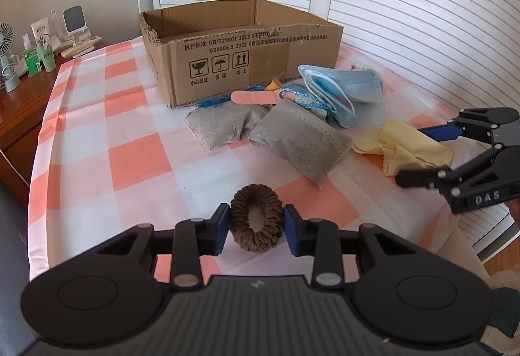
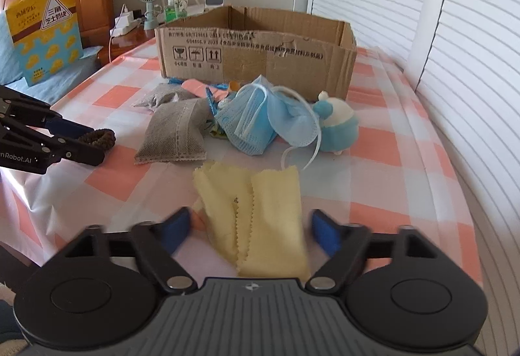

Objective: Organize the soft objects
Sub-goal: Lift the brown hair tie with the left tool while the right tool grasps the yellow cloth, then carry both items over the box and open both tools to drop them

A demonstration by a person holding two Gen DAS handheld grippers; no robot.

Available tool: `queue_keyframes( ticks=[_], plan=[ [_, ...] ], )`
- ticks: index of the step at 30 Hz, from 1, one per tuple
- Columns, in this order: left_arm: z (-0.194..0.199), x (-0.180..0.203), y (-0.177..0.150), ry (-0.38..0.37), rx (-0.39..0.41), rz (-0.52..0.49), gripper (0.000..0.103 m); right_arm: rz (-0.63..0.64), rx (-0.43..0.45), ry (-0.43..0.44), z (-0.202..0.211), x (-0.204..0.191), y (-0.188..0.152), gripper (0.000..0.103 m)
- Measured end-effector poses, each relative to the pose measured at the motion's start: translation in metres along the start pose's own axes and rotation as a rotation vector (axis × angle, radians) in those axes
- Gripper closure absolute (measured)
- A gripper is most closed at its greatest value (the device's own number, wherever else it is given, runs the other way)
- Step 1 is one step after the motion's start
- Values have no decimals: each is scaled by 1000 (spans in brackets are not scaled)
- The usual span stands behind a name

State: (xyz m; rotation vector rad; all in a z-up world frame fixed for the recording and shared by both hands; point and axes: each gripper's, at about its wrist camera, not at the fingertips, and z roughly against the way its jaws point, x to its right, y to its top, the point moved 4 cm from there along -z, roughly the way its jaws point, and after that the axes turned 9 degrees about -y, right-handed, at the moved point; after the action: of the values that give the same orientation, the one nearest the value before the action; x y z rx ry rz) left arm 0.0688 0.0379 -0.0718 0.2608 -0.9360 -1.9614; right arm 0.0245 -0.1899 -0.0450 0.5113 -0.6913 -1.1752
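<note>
A brown scrunchie (image 1: 256, 226) sits between the blue pads of my left gripper (image 1: 256, 227), which is shut on it low over the checked tablecloth (image 1: 130, 161). The right wrist view shows that gripper (image 2: 97, 141) at the left with the scrunchie (image 2: 100, 136) at its tips. My right gripper (image 2: 252, 232) is open wide. A crumpled yellow cloth (image 2: 253, 209) lies between its fingers, and neither pad presses on it. In the left wrist view the right gripper (image 1: 419, 154) hovers over the yellow cloth (image 1: 399, 144). An open cardboard box (image 1: 243, 53) stands behind the pile.
In front of the box (image 2: 253, 53) lie two grey pouches (image 1: 299, 144), blue face masks (image 2: 256, 122), a blue-and-white plush toy (image 2: 338, 125) and a pink strip (image 1: 256, 96). A nightstand with a fan and bottles (image 1: 32, 57) stands far left; louvred panels (image 1: 422, 14) run along the right.
</note>
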Motion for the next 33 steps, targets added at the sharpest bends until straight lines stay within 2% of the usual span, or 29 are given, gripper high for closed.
queue_keyframes(
  ticks=[7, 14, 19, 20, 21, 28, 32, 33],
  plan=[
    [-2, 0, 0, 4, -7, 1, 68, 26, -31, 16, -2, -10, 0, 0],
    [-3, 1, 1, 8, -6, 4, 68, 24, -10, 17, -1, -11, -3, 0],
    [-3, 1, 0, 10, -8, 4, 67, 38, -39, 20, -1, -10, 1, 1],
    [-3, 1, 1, 11, -8, 5, 67, 43, -31, 20, 0, -10, 1, 8],
    [-3, 1, 0, 11, -8, 6, 67, 51, -19, 29, 3, -11, 3, 22],
    [-3, 1, 0, 10, -10, 7, 68, 38, -19, 30, 4, -5, 10, 51],
    [-3, 1, 1, 5, -11, 14, 69, 24, -24, 37, 4, -4, 11, 80],
    [-2, 1, 1, 4, -11, 15, 69, 26, -22, 37, 5, -4, 10, 82]
  ],
)
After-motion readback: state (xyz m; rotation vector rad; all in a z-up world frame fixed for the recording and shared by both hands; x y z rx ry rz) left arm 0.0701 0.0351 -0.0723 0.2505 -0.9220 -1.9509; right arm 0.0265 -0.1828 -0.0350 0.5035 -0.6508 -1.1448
